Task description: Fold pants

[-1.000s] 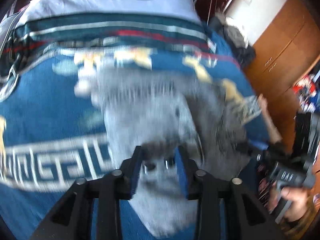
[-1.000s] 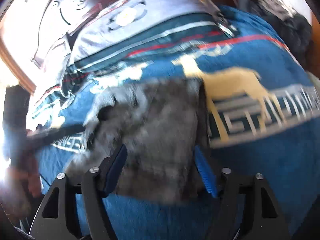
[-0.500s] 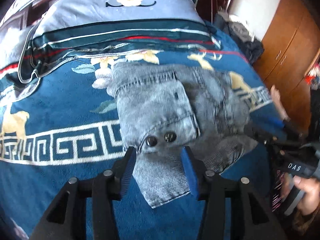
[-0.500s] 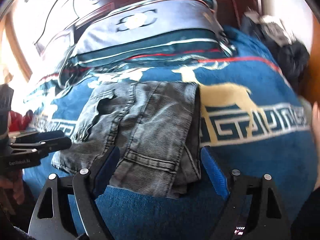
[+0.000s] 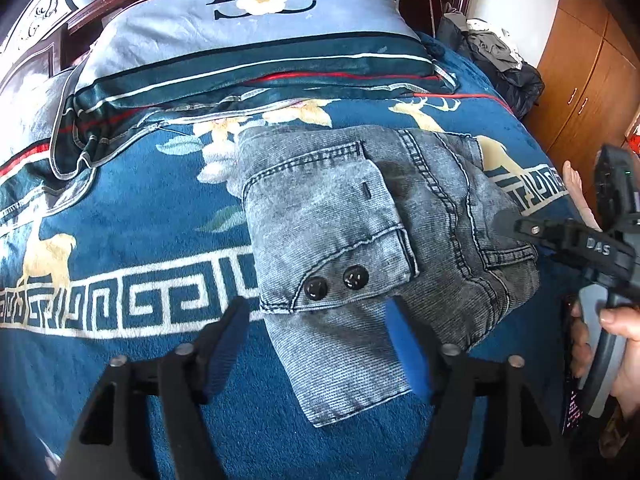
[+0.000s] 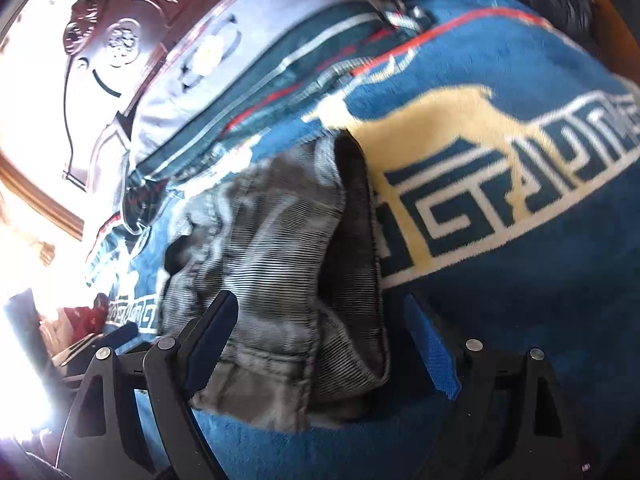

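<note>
Grey washed denim pants (image 5: 360,240) lie folded into a compact stack on the blue patterned blanket (image 5: 120,240). A pocket flap with two black buttons (image 5: 336,282) faces up. My left gripper (image 5: 320,344) is open, its blue pads either side of the stack's near edge, holding nothing. My right gripper (image 6: 324,344) is open over the near end of the pants (image 6: 280,264), holding nothing. The right gripper also shows in the left wrist view (image 5: 528,228), at the pants' right edge.
A grey-blue pillow (image 5: 256,12) and striped bedding lie at the head of the bed, before a carved headboard (image 6: 116,40). Dark clothes (image 5: 500,60) are piled at the far right corner. A wooden wardrobe (image 5: 588,80) stands to the right.
My left gripper has let go of the pants, opened wider and drawn back. The pants have settled flat. My right gripper has tilted and moved closer to the pants.
</note>
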`<state>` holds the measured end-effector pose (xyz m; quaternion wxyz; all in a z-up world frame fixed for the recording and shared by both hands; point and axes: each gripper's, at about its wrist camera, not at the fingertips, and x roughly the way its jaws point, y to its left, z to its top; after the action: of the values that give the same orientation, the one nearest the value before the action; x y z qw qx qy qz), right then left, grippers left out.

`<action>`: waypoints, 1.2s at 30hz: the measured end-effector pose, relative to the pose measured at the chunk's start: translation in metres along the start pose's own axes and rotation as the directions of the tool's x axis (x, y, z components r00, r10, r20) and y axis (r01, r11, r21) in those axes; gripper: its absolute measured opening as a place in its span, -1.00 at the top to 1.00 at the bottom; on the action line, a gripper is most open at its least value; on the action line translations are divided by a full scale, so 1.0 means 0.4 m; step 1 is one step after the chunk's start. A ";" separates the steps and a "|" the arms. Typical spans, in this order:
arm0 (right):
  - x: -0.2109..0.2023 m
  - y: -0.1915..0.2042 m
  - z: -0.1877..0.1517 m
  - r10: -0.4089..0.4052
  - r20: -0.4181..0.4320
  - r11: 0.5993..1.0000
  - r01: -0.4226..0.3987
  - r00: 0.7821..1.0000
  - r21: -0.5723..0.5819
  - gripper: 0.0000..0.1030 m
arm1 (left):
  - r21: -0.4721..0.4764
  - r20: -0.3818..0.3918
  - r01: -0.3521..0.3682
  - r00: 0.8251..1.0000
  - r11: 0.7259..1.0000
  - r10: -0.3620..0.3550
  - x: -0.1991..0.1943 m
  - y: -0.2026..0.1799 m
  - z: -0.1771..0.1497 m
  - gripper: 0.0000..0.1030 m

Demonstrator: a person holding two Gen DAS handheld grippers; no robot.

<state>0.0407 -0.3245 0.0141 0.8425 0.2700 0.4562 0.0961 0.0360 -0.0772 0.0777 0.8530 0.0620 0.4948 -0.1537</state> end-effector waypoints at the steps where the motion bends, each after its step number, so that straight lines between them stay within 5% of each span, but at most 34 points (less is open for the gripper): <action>1: 0.009 -0.006 0.001 0.011 -0.008 1.000 -0.011 1.000 0.011 -0.72 | 0.003 0.002 -0.001 1.000 1.000 0.001 0.000 0.000 0.001 -0.49; 7: 0.047 0.008 0.018 0.086 -0.046 0.996 -0.086 0.995 -0.016 -0.61 | -0.010 0.014 0.021 1.000 1.000 -0.021 0.001 0.014 0.018 -0.61; 12: 0.070 0.022 0.020 0.077 -0.065 0.995 -0.081 0.995 -0.060 -0.49 | -0.131 0.021 0.067 0.998 0.989 -0.065 0.028 0.081 0.042 -0.68; 17: 0.074 0.027 0.019 0.064 -0.066 0.995 -0.069 0.996 -0.076 -0.42 | -0.323 -0.035 0.172 0.981 0.931 -0.193 0.130 0.168 0.061 -0.71; 21: 0.083 0.032 0.020 0.068 -0.070 0.994 -0.074 0.995 -0.081 -0.10 | -0.400 -0.028 0.255 0.957 0.880 -0.290 0.198 0.178 0.055 -0.70; 22: 0.086 0.033 0.021 0.076 -0.074 0.993 -0.082 0.994 -0.079 0.08 | -0.397 -0.017 0.266 0.955 0.878 -0.297 0.201 0.173 0.056 -0.62; 23: 0.094 0.043 0.023 0.082 -0.081 0.993 -0.088 0.993 -0.076 0.16 | -0.389 -0.009 0.302 0.943 0.870 -0.331 0.205 0.162 0.060 -0.14; 27: 0.069 0.111 0.029 0.033 -0.062 0.985 -0.043 0.998 -0.166 0.53 | -0.353 0.025 0.343 0.934 0.871 -0.357 0.177 0.147 0.071 0.37; 30: 0.042 0.151 0.042 0.045 -0.033 0.980 -0.051 0.998 -0.192 0.58 | -0.353 0.080 0.387 0.920 0.852 -0.385 0.128 0.172 0.082 0.43; 36: 0.031 0.269 0.083 0.106 0.003 0.959 -0.101 0.994 -0.265 0.58 | -0.308 0.179 0.360 0.931 0.881 -0.318 0.009 0.267 0.145 0.43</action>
<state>0.0839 -0.2417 0.0781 0.8687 0.1794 0.4173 0.1977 0.1202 0.0081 0.0987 0.8397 -0.1815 0.4631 -0.2178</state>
